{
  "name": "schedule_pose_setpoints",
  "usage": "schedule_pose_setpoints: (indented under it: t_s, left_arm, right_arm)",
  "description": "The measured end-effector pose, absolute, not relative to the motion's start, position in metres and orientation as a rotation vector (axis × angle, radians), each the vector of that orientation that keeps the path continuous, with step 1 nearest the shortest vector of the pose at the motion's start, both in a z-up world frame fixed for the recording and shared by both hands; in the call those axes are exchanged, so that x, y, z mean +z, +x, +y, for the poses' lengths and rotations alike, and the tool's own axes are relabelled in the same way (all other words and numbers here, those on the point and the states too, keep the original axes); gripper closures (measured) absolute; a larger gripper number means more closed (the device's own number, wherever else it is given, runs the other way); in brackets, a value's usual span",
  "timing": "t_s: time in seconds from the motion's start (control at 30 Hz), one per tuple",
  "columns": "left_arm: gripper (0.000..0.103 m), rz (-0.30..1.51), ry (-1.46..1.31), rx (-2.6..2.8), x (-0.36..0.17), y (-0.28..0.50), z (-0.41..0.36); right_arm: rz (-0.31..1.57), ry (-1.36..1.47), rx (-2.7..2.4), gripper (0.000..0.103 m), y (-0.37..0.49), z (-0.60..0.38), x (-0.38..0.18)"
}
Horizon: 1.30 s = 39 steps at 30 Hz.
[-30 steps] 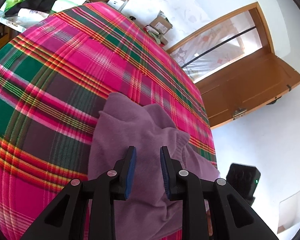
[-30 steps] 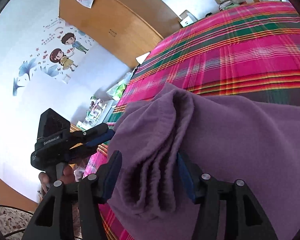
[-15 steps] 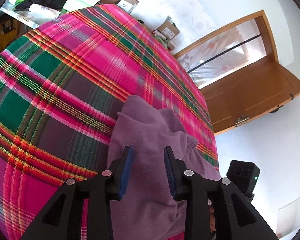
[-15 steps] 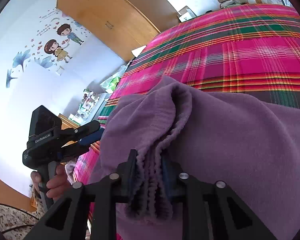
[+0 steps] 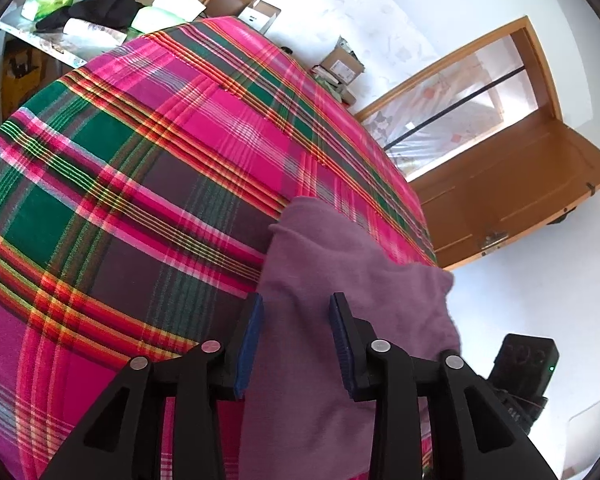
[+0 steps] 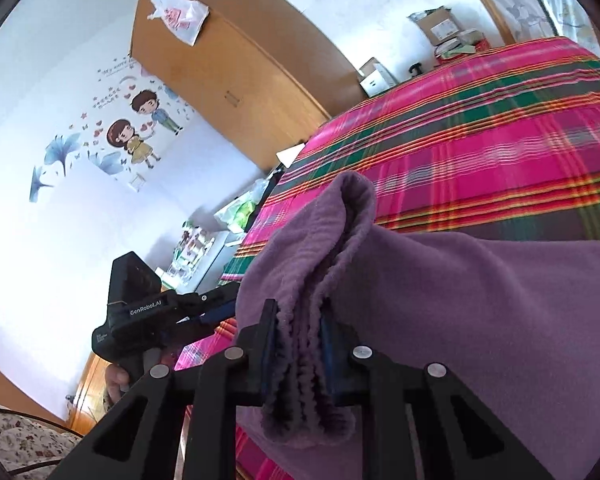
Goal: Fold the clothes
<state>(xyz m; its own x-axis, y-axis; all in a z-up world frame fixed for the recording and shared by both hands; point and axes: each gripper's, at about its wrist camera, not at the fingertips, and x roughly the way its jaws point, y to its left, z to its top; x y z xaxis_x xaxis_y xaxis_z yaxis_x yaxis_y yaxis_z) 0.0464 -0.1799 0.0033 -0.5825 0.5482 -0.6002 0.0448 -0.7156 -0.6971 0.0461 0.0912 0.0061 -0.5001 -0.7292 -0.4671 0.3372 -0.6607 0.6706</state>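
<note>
A purple fleece garment (image 5: 340,264) lies on a bed with a pink and green plaid cover (image 5: 140,160). My left gripper (image 5: 296,304) hovers over the garment's near part. Its jaws are opening, with cloth lying between and below the blue pads, and nothing is pinched. In the right wrist view, my right gripper (image 6: 298,316) is closing on a bunched, ribbed edge of the garment (image 6: 460,300). Both its pads press the folds, and that edge is lifted off the plaid cover (image 6: 480,140). The left gripper's black body (image 6: 140,312) shows at the left, its fingertips hidden behind the cloth.
A wooden wardrobe (image 6: 240,80) stands behind the bed, and a cluttered side table (image 5: 80,8) stands by its far corner. Cardboard boxes (image 5: 340,64) sit against the wall. An open wooden door (image 5: 500,200) is at the right. A person's hand (image 6: 116,380) holds the left gripper.
My right gripper's jaws closed from wide apart onto the bunched edge and raised it a little. My left gripper's jaws spread wider over the cloth.
</note>
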Motion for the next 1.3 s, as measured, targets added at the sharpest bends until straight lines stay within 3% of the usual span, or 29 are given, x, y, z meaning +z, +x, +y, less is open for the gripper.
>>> schedule_pose_setpoints:
  t_s: [0.73, 0.97, 1.3]
  left_arm:
    - [0.066, -0.903, -1.318, 2.315, -0.006, 0.045, -0.153]
    - [0.066, -0.891, -1.341, 2.310, -0.011, 0.042, -0.149]
    - [0.066, -0.882, -1.344, 2.295, -0.012, 0.042, -0.149]
  right_arm:
    - [-0.789, 1.093, -2.240, 0.081, 0.055, 0.127, -0.029]
    - [-0.784, 1.127, -2.268, 0.075, 0.058, 0.134, -0.035]
    - [-0.745, 1.043, -2.357, 0.064, 0.037, 0.154, -0.001]
